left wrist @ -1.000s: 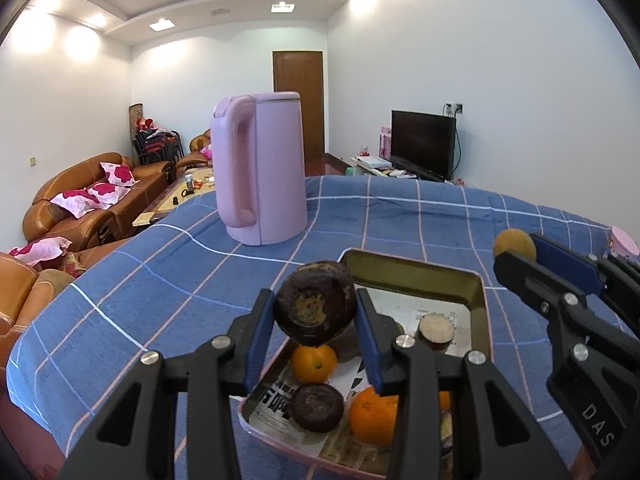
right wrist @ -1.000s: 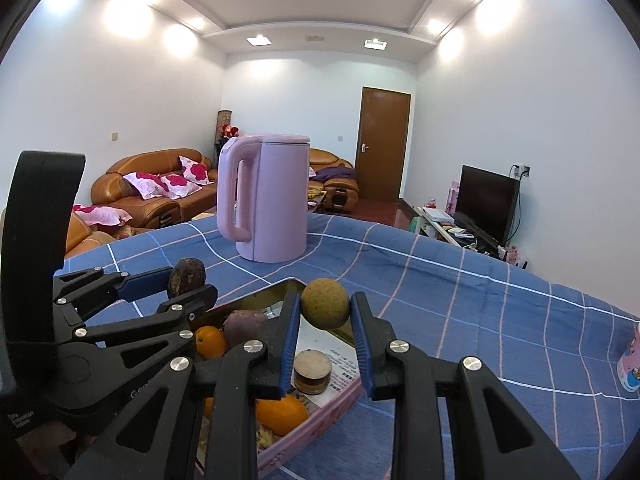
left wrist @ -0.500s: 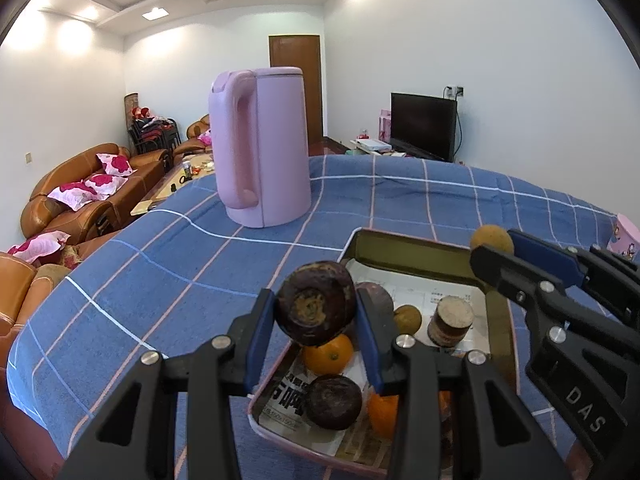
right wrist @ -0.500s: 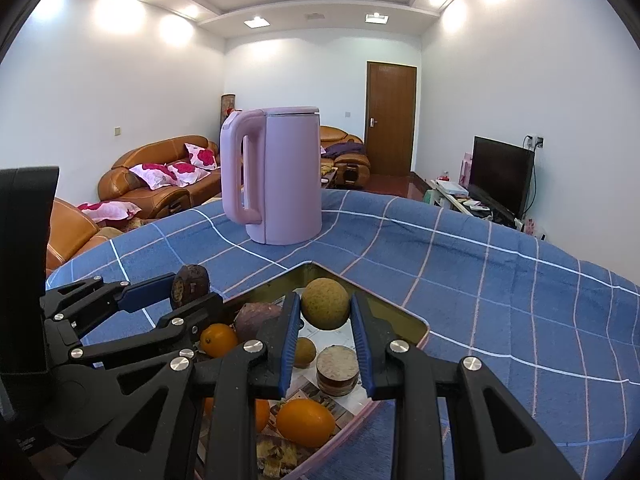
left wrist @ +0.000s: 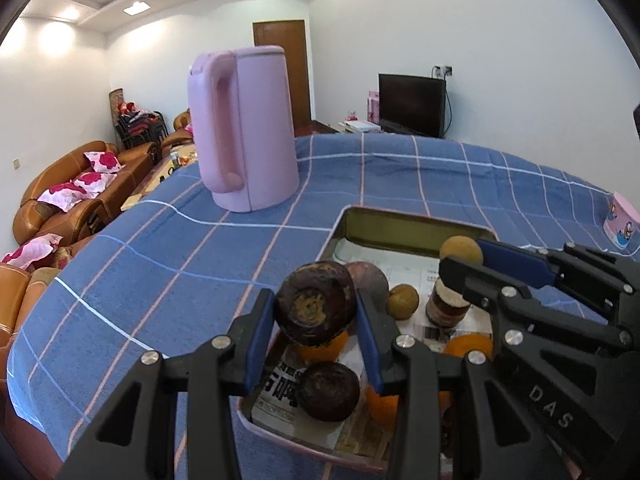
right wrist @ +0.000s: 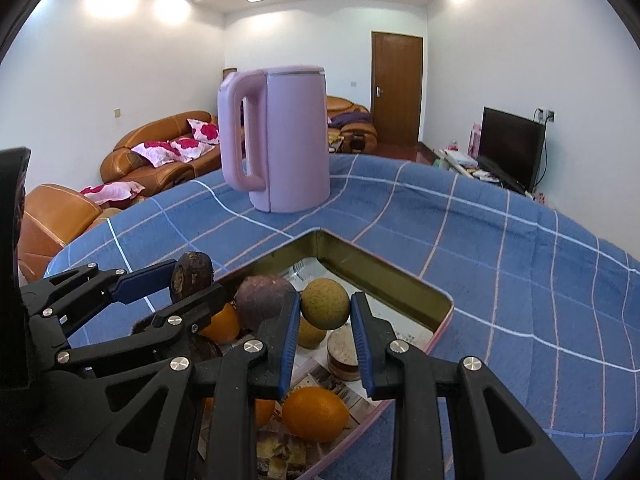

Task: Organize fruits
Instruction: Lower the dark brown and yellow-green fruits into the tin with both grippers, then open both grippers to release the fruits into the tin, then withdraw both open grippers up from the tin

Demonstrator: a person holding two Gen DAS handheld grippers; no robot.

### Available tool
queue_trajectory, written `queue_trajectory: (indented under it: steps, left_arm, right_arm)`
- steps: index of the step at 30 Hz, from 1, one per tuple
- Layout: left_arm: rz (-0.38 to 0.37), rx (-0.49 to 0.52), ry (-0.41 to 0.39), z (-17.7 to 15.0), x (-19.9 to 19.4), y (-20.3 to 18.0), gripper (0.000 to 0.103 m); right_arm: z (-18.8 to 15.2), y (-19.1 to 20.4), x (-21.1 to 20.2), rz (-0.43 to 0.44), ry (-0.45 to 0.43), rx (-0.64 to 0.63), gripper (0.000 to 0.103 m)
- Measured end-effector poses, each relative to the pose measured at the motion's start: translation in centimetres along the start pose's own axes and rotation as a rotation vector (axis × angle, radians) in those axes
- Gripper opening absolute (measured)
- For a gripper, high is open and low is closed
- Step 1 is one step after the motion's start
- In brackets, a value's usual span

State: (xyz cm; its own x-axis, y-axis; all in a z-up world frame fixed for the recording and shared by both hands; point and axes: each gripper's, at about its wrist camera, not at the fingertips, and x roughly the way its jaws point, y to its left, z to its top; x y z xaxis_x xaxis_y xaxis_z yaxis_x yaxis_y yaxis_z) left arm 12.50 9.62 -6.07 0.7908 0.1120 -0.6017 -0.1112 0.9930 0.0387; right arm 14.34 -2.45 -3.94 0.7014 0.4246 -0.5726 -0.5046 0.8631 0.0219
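Observation:
My left gripper (left wrist: 316, 312) is shut on a dark brown mangosteen (left wrist: 314, 308), held above the near left part of a metal tin tray (left wrist: 400, 226). My right gripper (right wrist: 325, 312) is shut on a round yellow-green fruit (right wrist: 325, 303), held above the same tray (right wrist: 380, 276). The tray is lined with newspaper and holds oranges (right wrist: 315, 414), another dark mangosteen (left wrist: 329, 391), a purple fruit (right wrist: 262, 300), a small yellow fruit (left wrist: 403, 301) and a short jar (right wrist: 343, 354). The right gripper and its fruit (left wrist: 461, 249) also show in the left wrist view.
A tall pink electric kettle (left wrist: 246, 128) stands on the blue checked tablecloth (left wrist: 160, 264) beyond the tray. A pink cup (left wrist: 622, 226) sits at the table's right edge. Orange sofas (right wrist: 160, 152) and a television (right wrist: 510, 140) lie beyond the table.
Both grippers have moved forward and lower over the tray, each still holding its fruit. The tray and kettle look nearer and larger.

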Motion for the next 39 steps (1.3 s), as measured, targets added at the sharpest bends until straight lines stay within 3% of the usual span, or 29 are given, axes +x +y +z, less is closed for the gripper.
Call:
queue_trajectory:
  steps: [16, 20, 30, 39]
  left_arm:
    - [0.017, 0.049, 0.035, -0.4, 0.7, -0.4, 0.043]
    - [0.007, 0.038, 0.057, -0.5, 0.9, -0.2, 0.052]
    - [0.01, 0.008, 0.022, -0.4, -1.1, 0.7, 0.078]
    - [0.009, 0.007, -0.019, -0.5, -3.3, 0.6, 0.089]
  right_arm:
    - [-0.6, -0.5, 1.5, 0.027, 0.112, 0.017, 0.028]
    - [-0.8, -0.5, 1.5, 0.016, 0.124, 0.006, 0.028]
    - [-1.0, -1.5, -1.1, -0.002, 0.076, 0.037, 0.049]
    - [-1.2, -1.6, -3.8, -0.01, 0.026, 0.048, 0.052]
